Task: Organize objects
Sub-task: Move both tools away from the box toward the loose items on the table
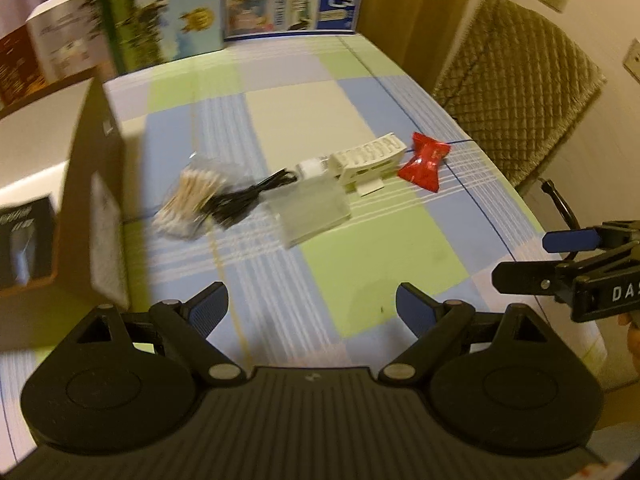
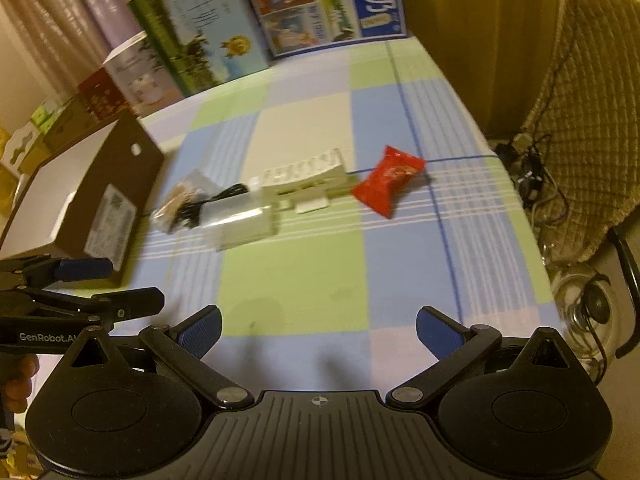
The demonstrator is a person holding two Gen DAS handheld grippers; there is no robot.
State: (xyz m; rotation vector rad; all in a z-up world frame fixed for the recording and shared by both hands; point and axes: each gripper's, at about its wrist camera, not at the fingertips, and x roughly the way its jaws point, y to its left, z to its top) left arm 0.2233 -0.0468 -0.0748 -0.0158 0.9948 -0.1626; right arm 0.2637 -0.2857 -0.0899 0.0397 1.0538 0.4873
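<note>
Left gripper (image 1: 312, 306): jaws spread wide with nothing between them, held above the near part of the surface; it also shows at the left edge of the right wrist view (image 2: 116, 286), blue pads apart.
Right gripper (image 2: 318, 330): jaws wide apart and holding nothing, over the near green and blue squares; in the left wrist view it comes in from the right edge (image 1: 524, 258).
Surface (image 1: 360, 264): covered by a checked cloth of green, blue and pale squares.
Red packet (image 1: 425, 161): lies at the right end of the row of items, just beside the white plastic piece.
White plastic piece (image 1: 370, 162): long and ribbed, lying flat between the red packet and the clear box.
Clear box (image 1: 310, 212): pale and see-through, lying in front of the white plastic piece and touching it.
Black cable (image 1: 248, 196): bundled loosely to the left of the clear box.
Cotton swabs (image 1: 188, 204): a clear bag of them at the left end of the row, partly under the black cable.
Brown carton (image 2: 84, 200): open-topped, white inside, standing at the left edge of the surface, near the cotton swabs.
Printed boxes (image 2: 208, 36): upright along the far edge.
Chair (image 1: 516, 80): quilted back, just beside the right side of the surface.
</note>
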